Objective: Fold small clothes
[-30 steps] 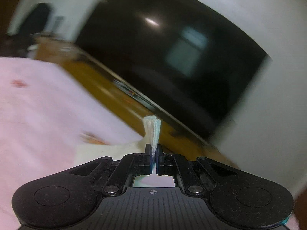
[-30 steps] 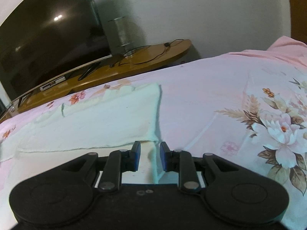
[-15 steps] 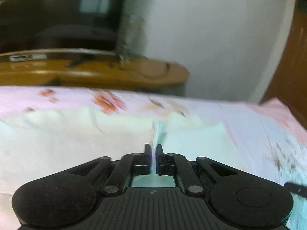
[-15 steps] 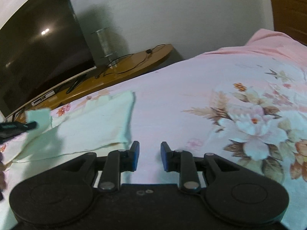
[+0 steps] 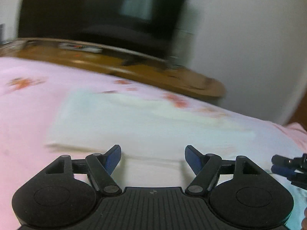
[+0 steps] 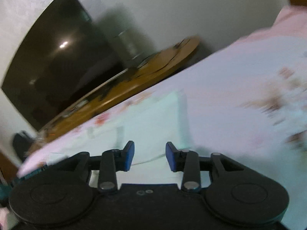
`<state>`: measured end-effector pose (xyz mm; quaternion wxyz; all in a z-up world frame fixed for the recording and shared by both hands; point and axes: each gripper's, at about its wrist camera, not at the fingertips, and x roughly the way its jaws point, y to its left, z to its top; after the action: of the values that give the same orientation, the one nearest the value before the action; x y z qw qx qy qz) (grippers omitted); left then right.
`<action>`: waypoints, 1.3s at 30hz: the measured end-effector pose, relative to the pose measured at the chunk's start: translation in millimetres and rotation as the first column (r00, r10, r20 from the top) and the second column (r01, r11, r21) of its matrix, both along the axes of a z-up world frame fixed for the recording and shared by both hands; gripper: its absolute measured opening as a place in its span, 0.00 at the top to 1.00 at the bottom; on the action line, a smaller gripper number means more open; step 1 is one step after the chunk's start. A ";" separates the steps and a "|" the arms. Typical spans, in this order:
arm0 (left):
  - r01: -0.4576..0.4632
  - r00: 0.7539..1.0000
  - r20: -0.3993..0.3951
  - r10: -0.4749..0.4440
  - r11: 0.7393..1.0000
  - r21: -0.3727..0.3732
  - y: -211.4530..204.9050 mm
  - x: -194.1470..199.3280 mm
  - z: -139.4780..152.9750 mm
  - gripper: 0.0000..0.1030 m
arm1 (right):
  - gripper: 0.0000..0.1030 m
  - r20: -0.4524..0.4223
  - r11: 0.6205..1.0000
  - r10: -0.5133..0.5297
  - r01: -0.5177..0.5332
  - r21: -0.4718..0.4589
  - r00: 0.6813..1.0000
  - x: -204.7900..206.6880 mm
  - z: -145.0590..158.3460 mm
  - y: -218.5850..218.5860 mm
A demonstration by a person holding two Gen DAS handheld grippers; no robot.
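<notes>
A pink floral bedsheet (image 5: 23,115) covers the bed, with a dark television (image 6: 57,61) on a wooden stand (image 5: 153,72) beyond. The pale folded cloth (image 5: 134,122) lies flat on the sheet, just ahead of both tools. The left tongs (image 5: 153,156) are spread wide, holding nothing. The right tongs (image 6: 149,156) are likewise released.
</notes>
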<state>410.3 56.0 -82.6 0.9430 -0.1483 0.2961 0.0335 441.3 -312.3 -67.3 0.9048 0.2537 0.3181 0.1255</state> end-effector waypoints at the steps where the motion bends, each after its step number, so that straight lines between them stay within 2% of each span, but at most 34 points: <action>1: -0.034 0.999 -0.011 0.034 0.999 0.011 12.1 -6.5 -2.7 0.29 | 0.65 -0.014 1.000 0.016 -0.016 0.019 1.000 9.1 -5.4 10.8; 5: -0.126 0.990 -0.060 0.129 0.991 0.039 46.8 -11.9 -15.3 0.29 | 0.66 -0.058 0.997 0.059 -0.056 0.050 0.997 39.1 -20.7 46.7; 9: -0.110 0.989 -0.101 0.112 0.994 0.029 61.2 -4.5 -28.8 0.29 | 0.68 -0.084 0.997 0.081 -0.079 0.023 0.993 55.9 -29.8 68.7; 12: -0.098 0.990 -0.096 0.099 0.995 0.018 60.2 10.2 -30.8 0.29 | 0.72 -0.073 0.996 0.091 -0.092 -0.001 0.993 60.9 -28.5 76.4; 16: -0.085 0.989 -0.116 0.095 0.992 0.088 53.8 32.3 -35.0 0.29 | 0.94 -0.056 0.991 0.120 -0.123 -0.045 0.991 59.3 -26.7 83.2; 17: -0.089 0.988 -0.118 0.102 0.990 0.109 51.5 35.1 -35.7 0.29 | 0.95 -0.039 0.990 0.119 -0.121 -0.066 0.992 57.2 -24.1 84.0; 19: -0.103 0.987 -0.113 0.116 0.988 0.117 49.9 36.5 -35.1 0.29 | 0.95 0.021 0.990 0.111 -0.108 -0.095 0.994 51.1 -13.4 82.6; 21: -0.112 0.987 -0.102 0.122 0.989 0.095 52.3 34.0 -34.8 0.29 | 0.95 0.079 0.990 0.092 -0.083 -0.112 0.993 43.1 -0.3 75.7; 23: -0.093 0.988 -0.111 0.107 0.988 0.125 49.2 36.3 -35.3 0.29 | 0.95 0.120 0.990 0.061 -0.045 -0.132 0.991 36.2 10.5 62.5; 25: -0.081 0.988 -0.119 0.100 0.985 0.153 44.9 39.3 -34.8 0.29 | 0.95 0.117 0.989 0.056 -0.039 -0.143 0.992 34.0 13.7 48.4; 27: -0.081 0.988 -0.121 0.099 0.986 0.144 46.6 40.8 -33.7 0.29 | 0.95 0.105 0.985 0.045 -0.027 -0.169 0.993 33.2 11.4 39.7; 34: -0.046 0.991 -0.120 0.062 0.990 0.135 52.1 37.9 -32.2 0.32 | 0.95 0.112 0.986 -0.014 0.033 -0.163 0.994 25.6 11.3 17.0; 39: -0.039 0.992 -0.118 0.052 0.993 0.112 57.4 35.7 -31.7 0.34 | 0.95 0.162 0.984 -0.020 0.048 -0.173 0.987 19.0 24.0 12.6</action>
<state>446.0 113.3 -114.3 0.9291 -0.1006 0.3467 0.0802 460.4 -299.8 -43.3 0.9483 0.1672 0.2500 0.1012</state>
